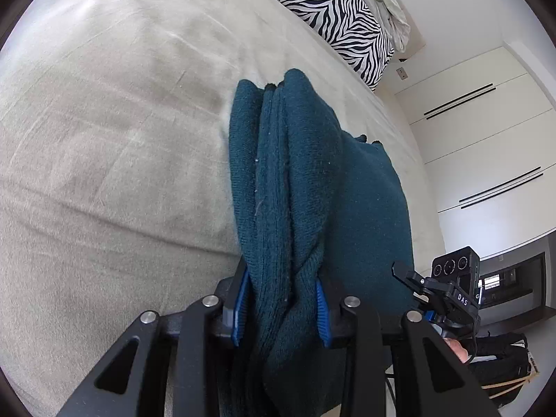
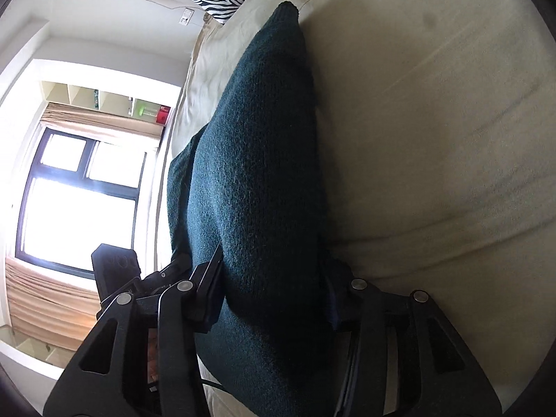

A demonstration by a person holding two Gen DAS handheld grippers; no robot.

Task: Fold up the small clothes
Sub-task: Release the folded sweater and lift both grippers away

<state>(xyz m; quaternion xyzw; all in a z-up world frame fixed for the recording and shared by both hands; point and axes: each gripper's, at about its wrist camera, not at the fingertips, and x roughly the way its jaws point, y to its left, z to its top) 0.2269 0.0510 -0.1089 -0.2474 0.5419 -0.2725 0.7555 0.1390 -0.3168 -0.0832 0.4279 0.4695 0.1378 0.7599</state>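
Both claws, left and right, pinch teal knit garment edges above open beige bedspread.

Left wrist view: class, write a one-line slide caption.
Left hand-held gripper clamps a bunched teal sweater above a beige bed, zebra pillow beyond.

Home bedroom. Bed with beige cover fills most of both views; zebra-print pillow at its head, crumpled white bedding just beyond. White built-in wardrobe doors with long dark handles. Black-framed window with tan curtain, open cubby shelves above holding small items. Wall switch plate near the pillow.
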